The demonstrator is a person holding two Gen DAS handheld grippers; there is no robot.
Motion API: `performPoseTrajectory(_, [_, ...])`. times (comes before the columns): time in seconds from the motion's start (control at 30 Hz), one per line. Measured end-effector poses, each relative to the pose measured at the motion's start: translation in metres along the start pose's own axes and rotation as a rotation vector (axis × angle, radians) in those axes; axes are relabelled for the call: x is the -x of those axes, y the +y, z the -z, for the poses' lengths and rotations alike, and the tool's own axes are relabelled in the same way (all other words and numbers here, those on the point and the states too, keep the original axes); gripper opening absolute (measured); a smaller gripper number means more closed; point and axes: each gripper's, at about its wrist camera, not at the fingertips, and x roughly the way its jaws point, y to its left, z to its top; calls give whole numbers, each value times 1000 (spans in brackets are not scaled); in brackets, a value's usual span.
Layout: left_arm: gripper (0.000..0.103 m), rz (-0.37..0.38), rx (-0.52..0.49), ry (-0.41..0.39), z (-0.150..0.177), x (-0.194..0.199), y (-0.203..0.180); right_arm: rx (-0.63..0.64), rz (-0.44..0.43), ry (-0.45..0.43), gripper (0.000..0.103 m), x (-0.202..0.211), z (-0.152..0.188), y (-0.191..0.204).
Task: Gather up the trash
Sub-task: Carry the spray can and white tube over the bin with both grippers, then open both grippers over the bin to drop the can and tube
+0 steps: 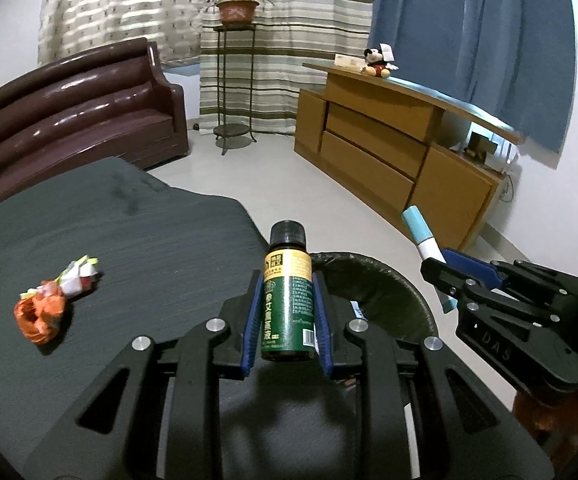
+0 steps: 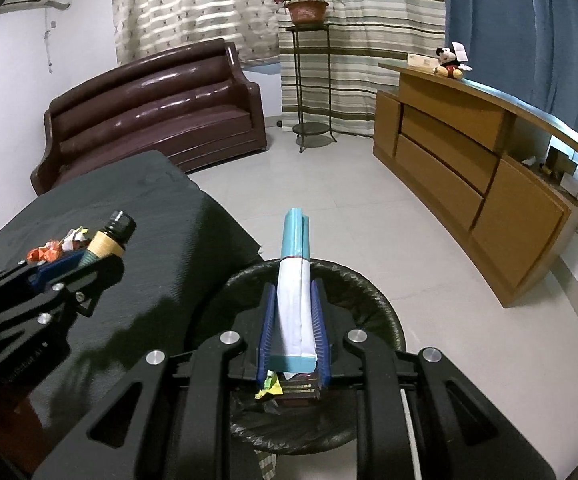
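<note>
— Over the bin (image 2: 369, 280), what sits in the right hand-held gripper (image 2: 293, 320)?

— A long teal-and-white box (image 2: 295, 288), clamped between the blue pads. It points forward above the black-lined bin, which stands on the floor just beside the tabletop (image 2: 149, 216). Inside the bin, under the box, lie a yellow wrapper (image 2: 269, 388) and a dark packet (image 2: 301, 390).

— And the left hand-held gripper (image 1: 287, 320)?

— Closed on a small green bottle (image 1: 288, 304) with a black cap (image 1: 287, 233) and a yellow band on its label. From the left wrist view the bottle is at the edge of the dark tabletop (image 1: 129, 248), with the bin rim (image 1: 369, 264) just behind and to the right of it.

— Anything still lying on the tabletop?

— A crumpled orange wrapper (image 1: 41, 316) touching a wad of white and yellow paper (image 1: 79, 276), well to the left of the bottle.

— What is around them?

— A brown sofa (image 2: 157, 112) beyond the tabletop, a plant (image 2: 305, 2) on a tall metal stand (image 2: 309, 80) by striped curtains (image 2: 349, 40), and a wooden sideboard (image 2: 469, 168) with a plush toy (image 2: 451, 62) on top.
</note>
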Motion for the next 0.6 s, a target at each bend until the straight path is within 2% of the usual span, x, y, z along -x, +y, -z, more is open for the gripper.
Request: performPoseTrajectory(0.6, [23, -9, -44, 13, -9, -30, -23, -45, 0, 6, 19, -10, 3, -17])
